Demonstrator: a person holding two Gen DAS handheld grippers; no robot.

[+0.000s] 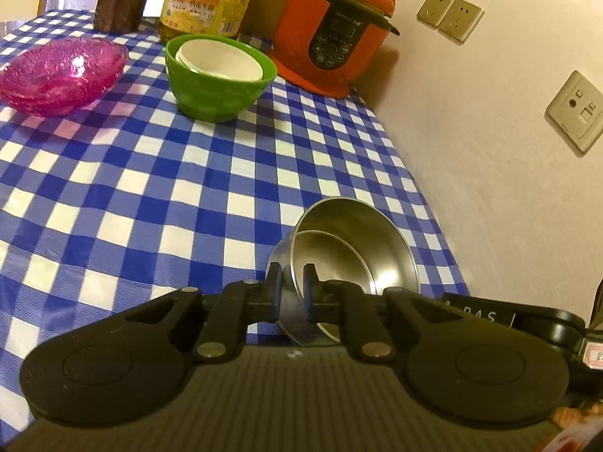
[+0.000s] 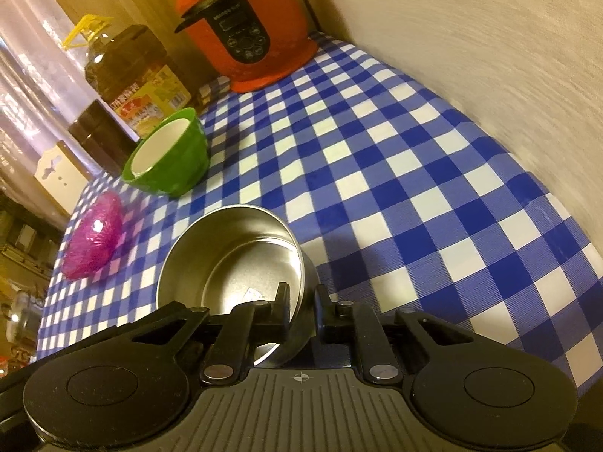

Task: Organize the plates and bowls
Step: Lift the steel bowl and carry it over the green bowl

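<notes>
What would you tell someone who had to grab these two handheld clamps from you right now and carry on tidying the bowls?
Left gripper: shut on the steel bowl's rim.
Right gripper: shut on the same bowl's rim at another spot.
The steel bowl is tilted, and there seems to be a smaller steel bowl nested inside.
Done: white bowl sits in the green bowl; pink glass bowls are stacked.
Left: probably place the steel bowl near those, then release.

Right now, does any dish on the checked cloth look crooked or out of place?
Yes. The steel bowl is tilted up on its edge, pinched at the rim by the left claw and right claw. The green bowl and pink dishes sit level.
</notes>
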